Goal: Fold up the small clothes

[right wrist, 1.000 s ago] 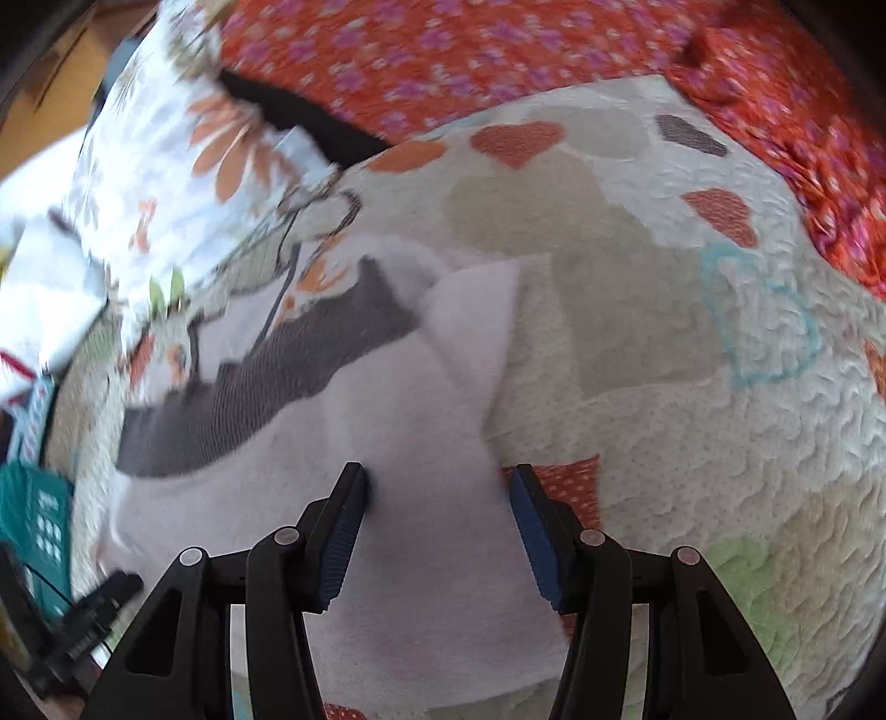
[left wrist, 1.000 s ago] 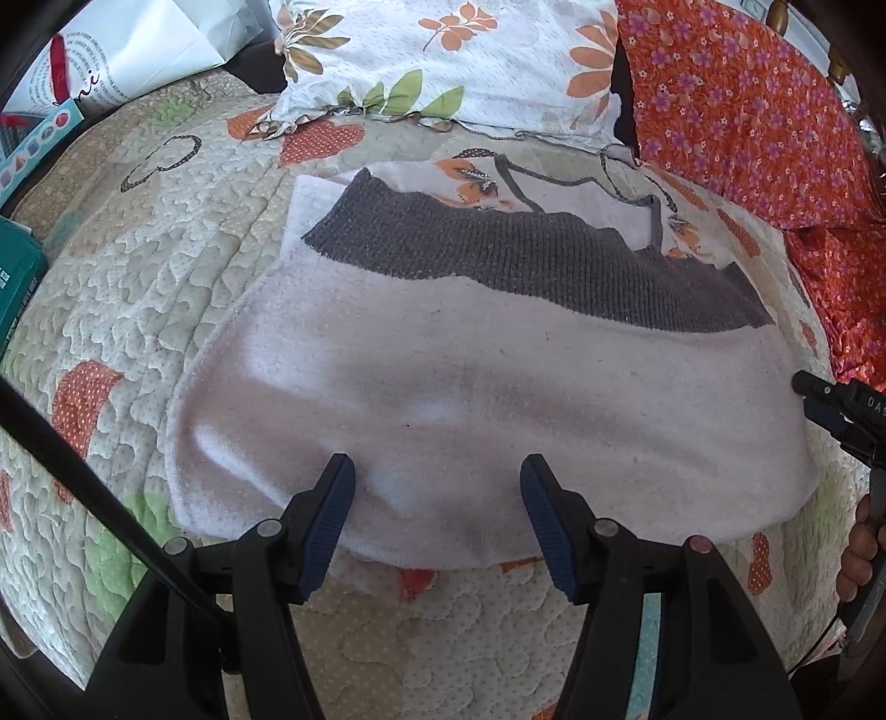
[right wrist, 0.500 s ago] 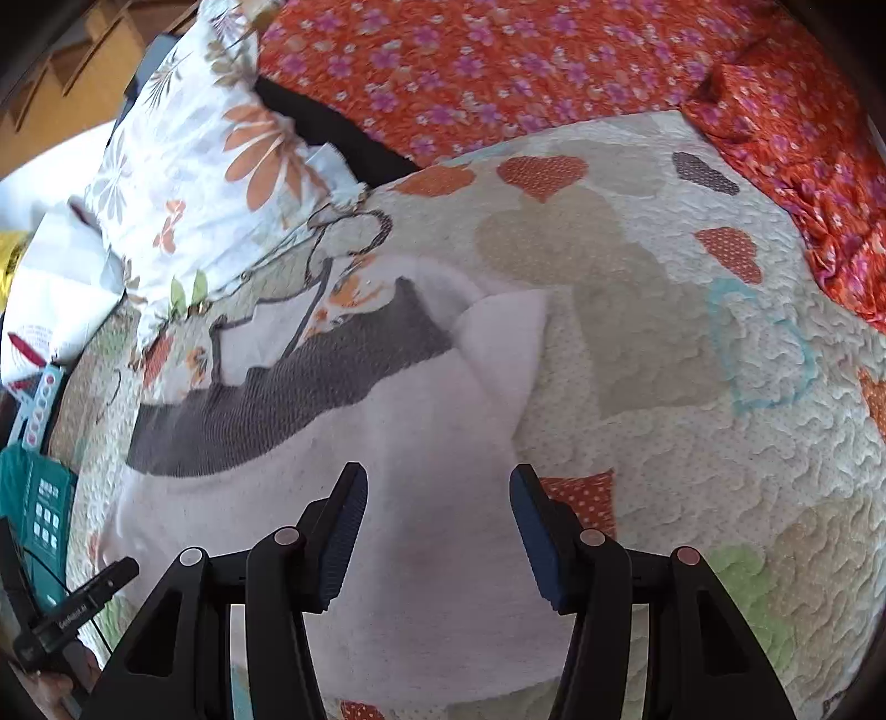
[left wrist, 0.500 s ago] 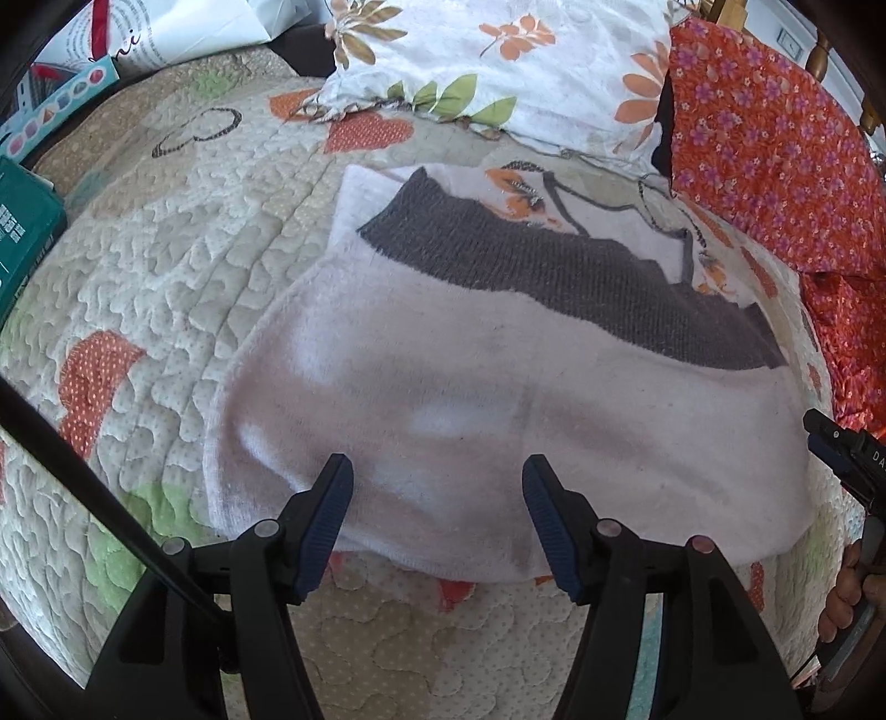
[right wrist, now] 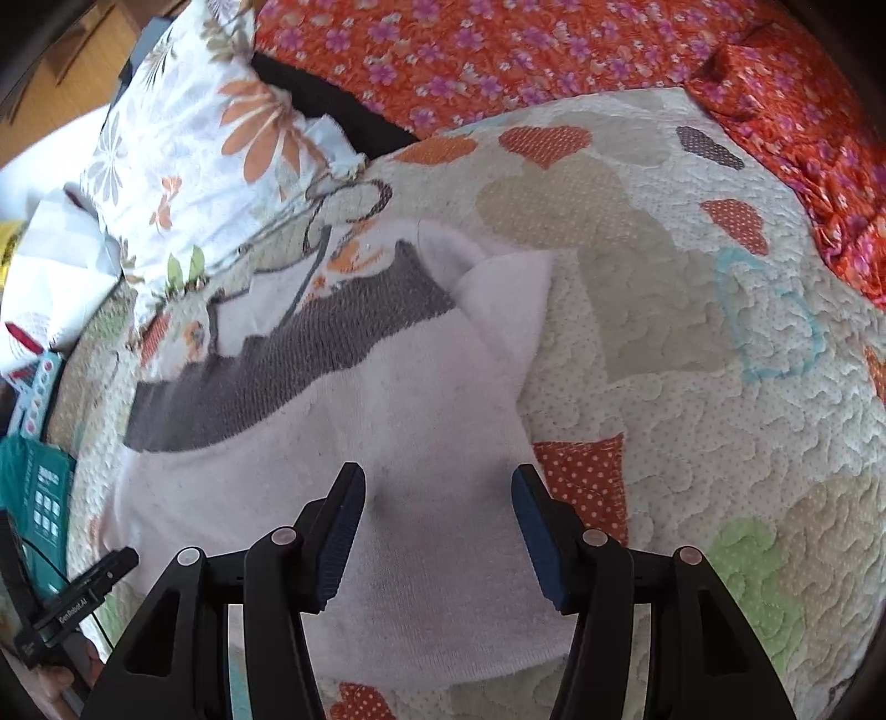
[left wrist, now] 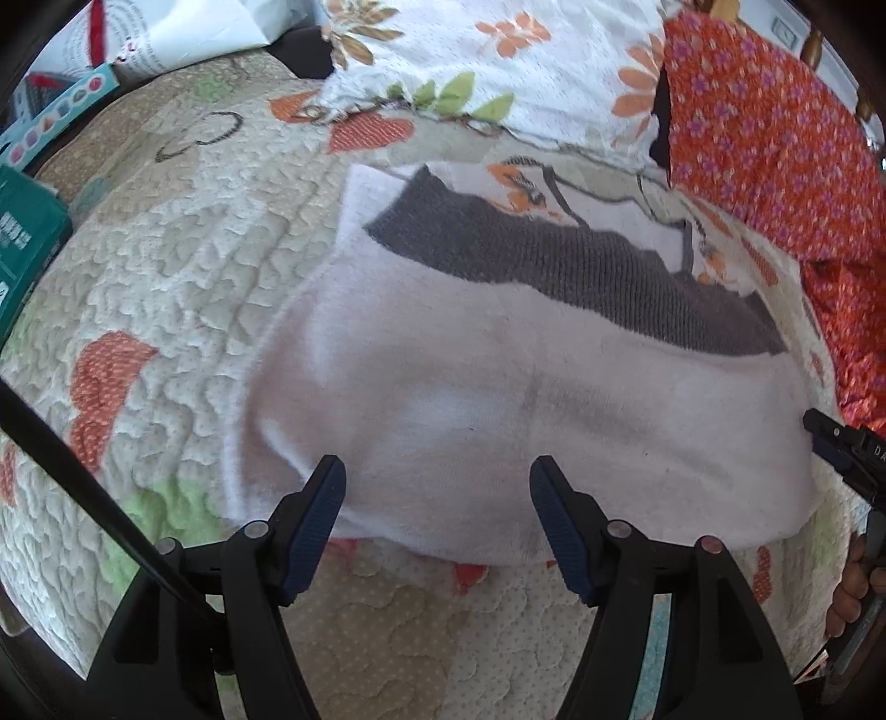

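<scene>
Quilted bedspread (left wrist: 166, 266) bears sweater (left wrist: 498, 399); left gripper (left wrist: 437, 498), right gripper (right wrist: 437, 504) gape empty

Quilted bedspread (left wrist: 183, 266) patterned with hearts in orange, beige and green (one outlined in blue). Floral white pillow (left wrist: 498, 72) at the far edge, just beside an orange flowered cloth (right wrist: 498, 61). Teal box (left wrist: 25, 249) off to the left, near a white paper bag (left wrist: 183, 27).

Both wrist views look down, close, from opposite ends, sharing the white garment (left wrist: 498, 399) (right wrist: 343, 443) on the quilt (left wrist: 166, 266)
</scene>
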Tool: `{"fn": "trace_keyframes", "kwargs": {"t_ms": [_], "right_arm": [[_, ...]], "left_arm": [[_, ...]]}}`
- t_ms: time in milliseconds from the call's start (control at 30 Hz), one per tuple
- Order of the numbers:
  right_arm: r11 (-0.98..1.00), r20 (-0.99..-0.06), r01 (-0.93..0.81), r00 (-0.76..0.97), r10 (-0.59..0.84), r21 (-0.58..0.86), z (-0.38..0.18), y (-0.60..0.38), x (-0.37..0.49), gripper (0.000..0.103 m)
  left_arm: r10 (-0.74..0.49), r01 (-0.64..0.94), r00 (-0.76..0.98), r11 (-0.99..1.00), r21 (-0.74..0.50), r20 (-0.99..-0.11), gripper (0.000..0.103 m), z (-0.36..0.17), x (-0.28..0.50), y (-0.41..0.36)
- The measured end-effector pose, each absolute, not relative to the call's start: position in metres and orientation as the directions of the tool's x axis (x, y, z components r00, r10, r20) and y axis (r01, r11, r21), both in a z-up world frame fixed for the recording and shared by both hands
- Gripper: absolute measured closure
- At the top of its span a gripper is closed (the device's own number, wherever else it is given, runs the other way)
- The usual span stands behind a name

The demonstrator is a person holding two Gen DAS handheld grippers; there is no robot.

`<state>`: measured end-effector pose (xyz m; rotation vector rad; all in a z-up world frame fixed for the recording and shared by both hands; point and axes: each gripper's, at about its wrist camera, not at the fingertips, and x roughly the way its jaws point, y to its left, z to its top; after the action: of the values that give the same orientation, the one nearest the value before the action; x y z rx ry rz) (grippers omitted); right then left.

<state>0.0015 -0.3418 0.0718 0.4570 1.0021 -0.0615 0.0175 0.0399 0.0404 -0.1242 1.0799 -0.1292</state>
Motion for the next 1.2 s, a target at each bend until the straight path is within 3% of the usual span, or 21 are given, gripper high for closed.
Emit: {"fn": "trace_keyframes", "kwargs": {"t_ms": [533,800,1200], "right_arm": [[0.807,-0.795,0.382,0.583,0.167,0.450,0.066,-0.387,-0.030,0.038],[0.759,-0.766,0.365,0.587,0.262,0.540,0.048,-0.379,-0.021,0.038],[0.675,-0.674,0.316,0.641,0.366,0.667,0.029,-0.376,0.000,0.029]], "left_arm": [[-0.164,-0.172,0.533,0.939,-0.297,-0.830,0.034,0.069,0.016,0.115],[-0.103,-0.110,0.557,0.975,-0.195,-0.824,0.034,0.072,0.013,0.093],[0.000,-0.044,0.589,0.999,-0.033,-0.808,0.034,0.073,0.013,0.067]]}}
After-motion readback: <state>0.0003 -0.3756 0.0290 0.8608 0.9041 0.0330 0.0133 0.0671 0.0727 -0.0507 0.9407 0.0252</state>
